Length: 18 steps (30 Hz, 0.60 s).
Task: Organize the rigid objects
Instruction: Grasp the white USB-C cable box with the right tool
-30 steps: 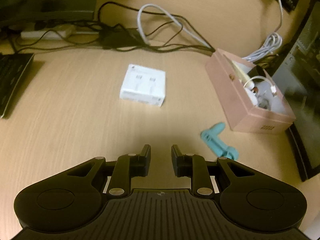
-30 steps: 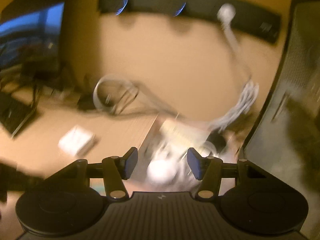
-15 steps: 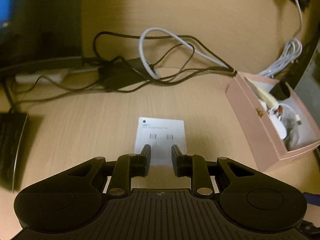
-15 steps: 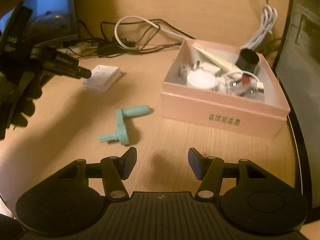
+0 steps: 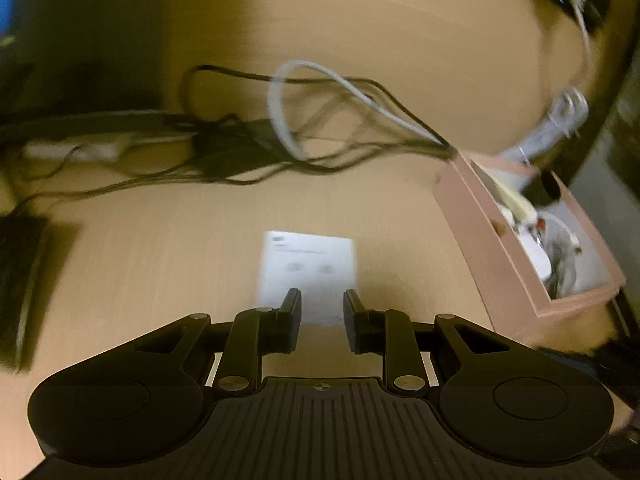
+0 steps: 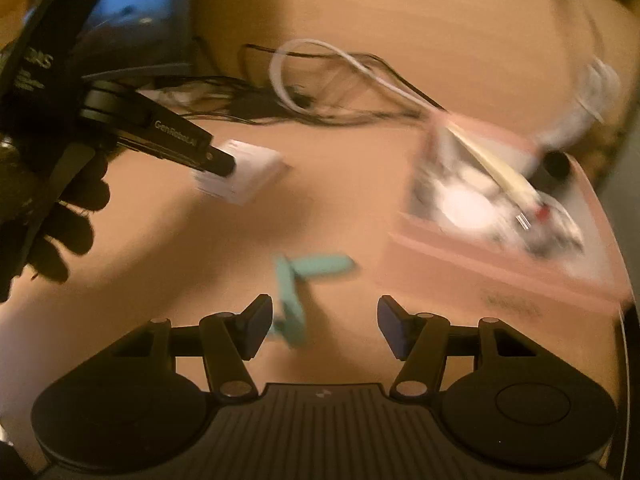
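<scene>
White box (image 5: 308, 268) lies flat on the desk (image 5: 160, 248) w/ its long axis near-to-far, and the left gripper (image 5: 322, 314), jaws narrowly apart and empty, sits at its near edge; it should open wider than the box before closing. Right view: right gripper (image 6: 325, 322), jaws wide and empty, is over the teal handle (image 6: 296, 292), an L shape w/ one arm pointing right toward the pink box (image 6: 500, 276), so I'd pinch across the near arm.

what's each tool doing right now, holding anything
left tool: open, empty, over the white box.
right tool: open, empty, above the teal handle.
</scene>
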Each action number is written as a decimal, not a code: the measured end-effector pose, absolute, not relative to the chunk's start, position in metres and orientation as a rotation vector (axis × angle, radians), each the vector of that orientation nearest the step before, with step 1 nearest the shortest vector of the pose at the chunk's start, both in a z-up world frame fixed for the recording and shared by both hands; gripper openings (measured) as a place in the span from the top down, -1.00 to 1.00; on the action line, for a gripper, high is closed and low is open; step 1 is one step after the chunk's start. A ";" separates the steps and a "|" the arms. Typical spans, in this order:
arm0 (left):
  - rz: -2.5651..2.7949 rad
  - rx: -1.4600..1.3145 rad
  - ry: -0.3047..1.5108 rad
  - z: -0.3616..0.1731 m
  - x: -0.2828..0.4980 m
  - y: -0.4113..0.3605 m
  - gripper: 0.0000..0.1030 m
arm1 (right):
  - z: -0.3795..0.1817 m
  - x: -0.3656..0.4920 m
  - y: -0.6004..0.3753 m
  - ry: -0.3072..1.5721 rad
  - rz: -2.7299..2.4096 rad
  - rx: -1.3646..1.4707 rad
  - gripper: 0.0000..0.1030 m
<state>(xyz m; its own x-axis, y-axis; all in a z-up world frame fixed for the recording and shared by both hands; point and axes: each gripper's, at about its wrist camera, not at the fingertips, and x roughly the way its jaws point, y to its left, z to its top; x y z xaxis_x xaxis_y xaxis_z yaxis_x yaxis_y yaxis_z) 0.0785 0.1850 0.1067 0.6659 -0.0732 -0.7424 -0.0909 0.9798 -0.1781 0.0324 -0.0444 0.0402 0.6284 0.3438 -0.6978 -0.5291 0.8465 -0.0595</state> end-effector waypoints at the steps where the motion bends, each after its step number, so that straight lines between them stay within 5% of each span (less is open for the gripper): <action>1: 0.033 -0.233 0.838 0.108 0.071 0.193 0.51 | 0.041 0.037 -0.036 0.722 0.519 -0.283 -0.18; 7: 0.097 -0.328 0.862 0.108 0.015 0.232 0.51 | 0.047 0.088 0.020 0.717 0.503 -0.146 -0.58; 18: 0.265 -0.471 0.845 0.100 -0.061 0.297 0.51 | 0.019 0.151 0.115 0.809 0.391 -0.090 -0.67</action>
<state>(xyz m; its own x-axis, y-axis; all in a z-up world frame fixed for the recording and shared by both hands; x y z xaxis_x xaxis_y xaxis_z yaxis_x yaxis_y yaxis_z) -0.0606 0.2965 0.0996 0.6400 0.0396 -0.7674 -0.4052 0.8660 -0.2932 0.1509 0.1150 0.0191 0.6229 0.3065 -0.7198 -0.3741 0.9247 0.0700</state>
